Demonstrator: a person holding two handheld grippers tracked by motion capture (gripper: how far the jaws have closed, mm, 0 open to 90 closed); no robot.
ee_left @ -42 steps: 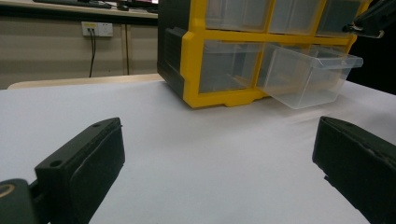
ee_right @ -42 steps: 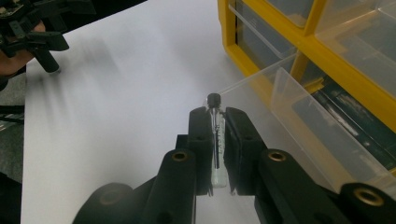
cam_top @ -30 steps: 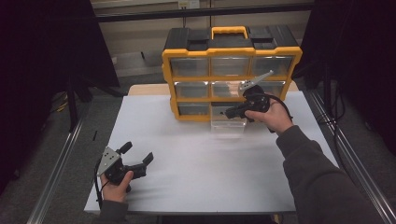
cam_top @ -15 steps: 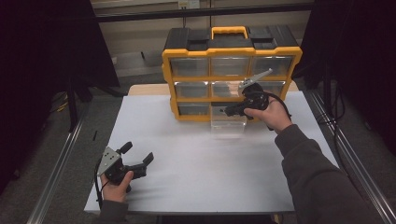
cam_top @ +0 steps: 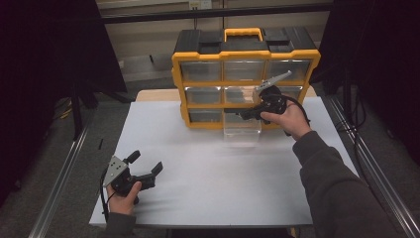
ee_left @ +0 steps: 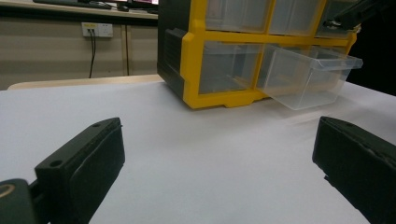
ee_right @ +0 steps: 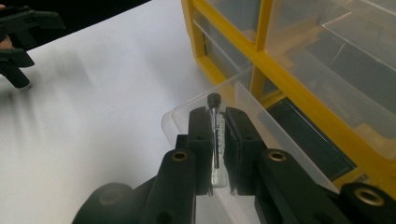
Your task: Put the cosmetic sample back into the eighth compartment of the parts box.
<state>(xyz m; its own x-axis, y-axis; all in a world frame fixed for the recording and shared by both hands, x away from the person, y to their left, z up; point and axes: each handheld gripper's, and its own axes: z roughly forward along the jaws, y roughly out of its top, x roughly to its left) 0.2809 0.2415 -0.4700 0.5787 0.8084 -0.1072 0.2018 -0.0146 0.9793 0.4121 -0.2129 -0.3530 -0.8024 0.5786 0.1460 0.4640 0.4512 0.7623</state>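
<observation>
- In the right gripper view, the right gripper [ee_right: 218,140] has its two black jaws clamped on a small clear vial [ee_right: 216,140] with a dark cap. The vial stands between the pads, cap pointing away from the hand.
- That same view places the vial right over the near rim of a pulled-out clear drawer [ee_right: 196,116]. From the high view the vial is too small to make out.
- The high view gives the wider layout: a yellow and black organizer [cam_top: 242,74] at the far side of the white table [cam_top: 208,183], with the clear drawer [cam_top: 241,130] drawn out of its bottom row, in the middle.
- Up there the right gripper [cam_top: 236,113] reaches leftward across the front of the organizer, just above the open drawer. The right hand [cam_top: 289,119] wraps the handle, forearm coming in on a slant from the lower right.
- The left gripper [cam_top: 147,166] rests low at the near left corner of the table, well apart from the organizer. Its hand [cam_top: 124,196] grips it from below, jaws aimed toward the far right.
- The left gripper view shows its jaws spread wide with bare table between them, and the drawer [ee_left: 308,74] tilting down out of the organizer [ee_left: 196,56].
</observation>
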